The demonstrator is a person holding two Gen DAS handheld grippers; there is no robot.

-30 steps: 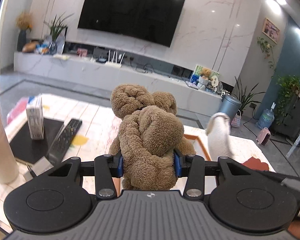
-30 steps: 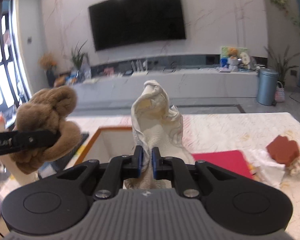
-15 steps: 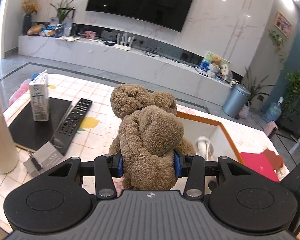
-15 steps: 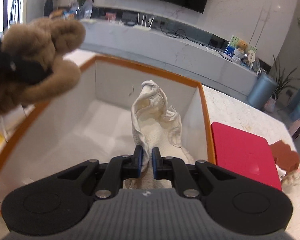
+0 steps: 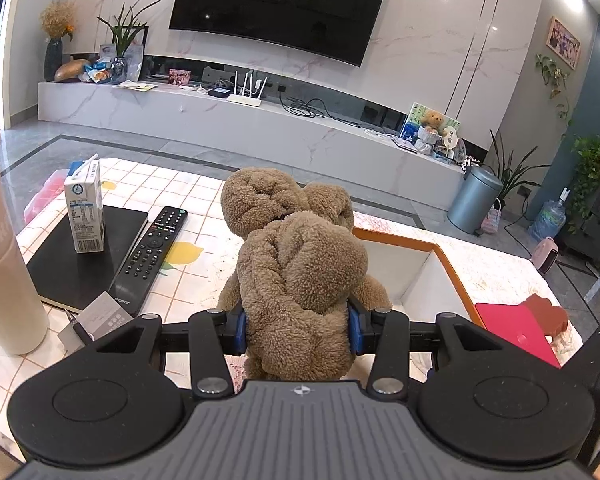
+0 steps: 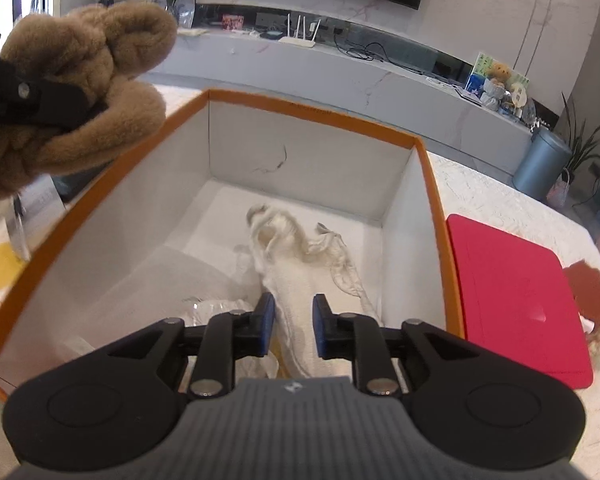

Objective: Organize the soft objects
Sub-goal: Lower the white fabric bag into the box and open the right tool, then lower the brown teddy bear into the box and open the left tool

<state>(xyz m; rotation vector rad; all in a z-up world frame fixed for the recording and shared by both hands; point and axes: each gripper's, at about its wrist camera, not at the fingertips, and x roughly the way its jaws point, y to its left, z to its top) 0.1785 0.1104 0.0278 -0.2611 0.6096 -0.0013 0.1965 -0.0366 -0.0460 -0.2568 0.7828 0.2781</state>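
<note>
Right gripper point(image 6: 294, 330) angles down into orange-rimmed box point(image 6: 432, 184), jaws opening around white cloth point(image 6: 300, 264); left gripper point(image 5: 296, 330) pinches brown plush point(image 5: 300, 264), box partly hidden at 3 o'clock.

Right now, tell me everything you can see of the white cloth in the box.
The white cloth is a crumpled, cream-tinged piece of soft, towel-like fabric with loose, stringy folds. It lies on the floor of the orange-rimmed box, towards its right wall, one bunched end pointing at the far wall. Its near end runs between the blue pads of the right gripper, whose jaws are opening; gaps show on both sides, so the pads no longer press it. Crinkled clear wrapping lies beside it.
</note>
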